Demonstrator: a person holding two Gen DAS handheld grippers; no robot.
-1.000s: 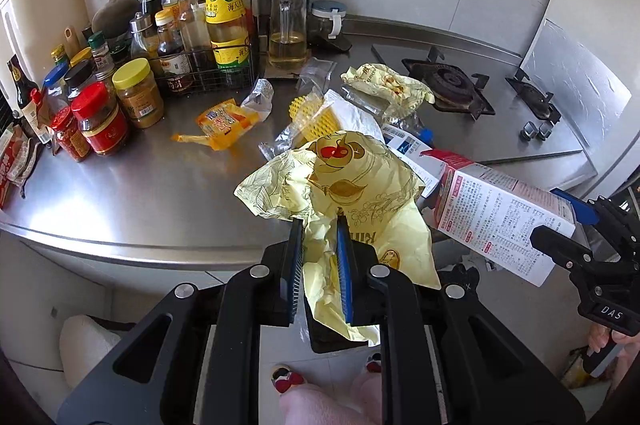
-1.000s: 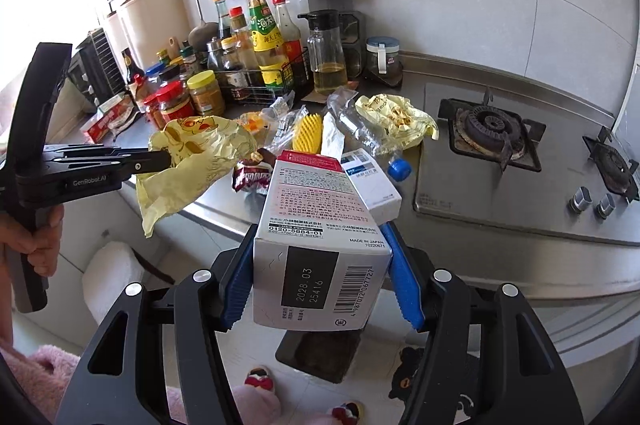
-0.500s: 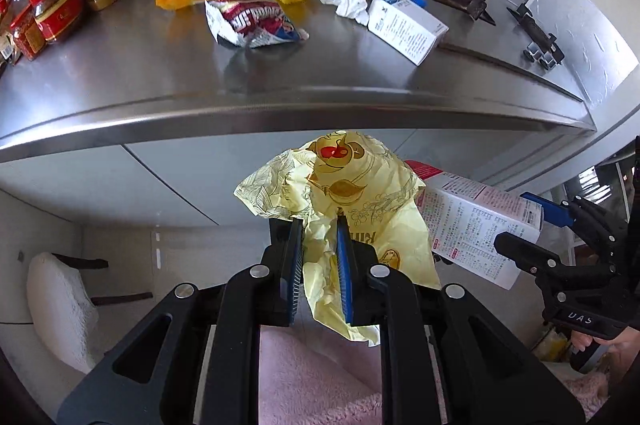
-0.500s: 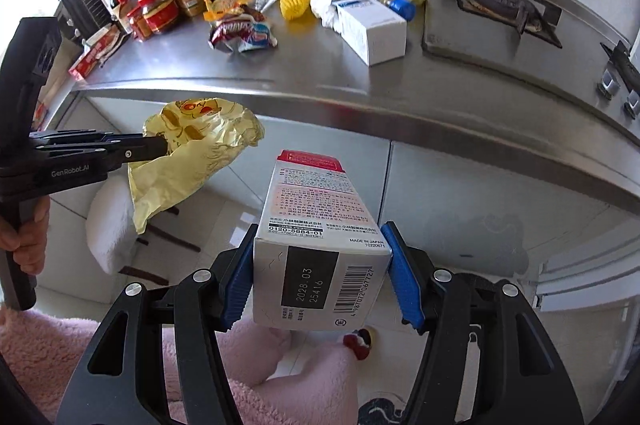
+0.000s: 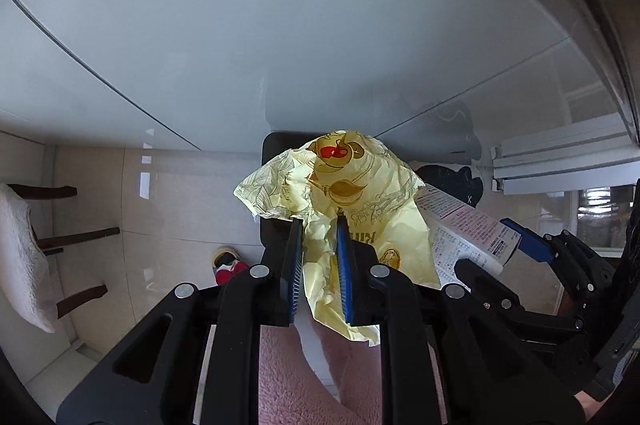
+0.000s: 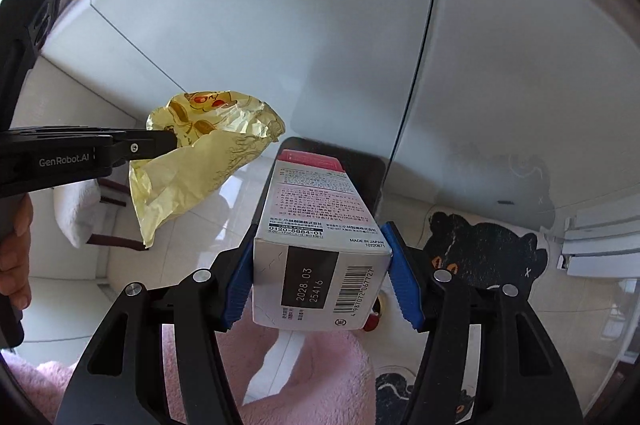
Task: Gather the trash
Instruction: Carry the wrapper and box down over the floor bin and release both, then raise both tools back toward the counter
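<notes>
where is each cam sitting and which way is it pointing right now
Left wrist: on the left gripper, aimed down past cabinet doors at the floor and a dark bin; the wrapper is clamped between its fingers, pink-clad legs below.
Right wrist: on the right gripper, also aimed low at the cabinets, clamping the box; a hand shows at left.
Shared: wrapper, box, bin, each other's gripper.

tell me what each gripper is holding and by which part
Left gripper: crumpled yellow paper wrapper, pinched mid-sheet. Right gripper: white cardboard box, clamped across its near end.
</notes>
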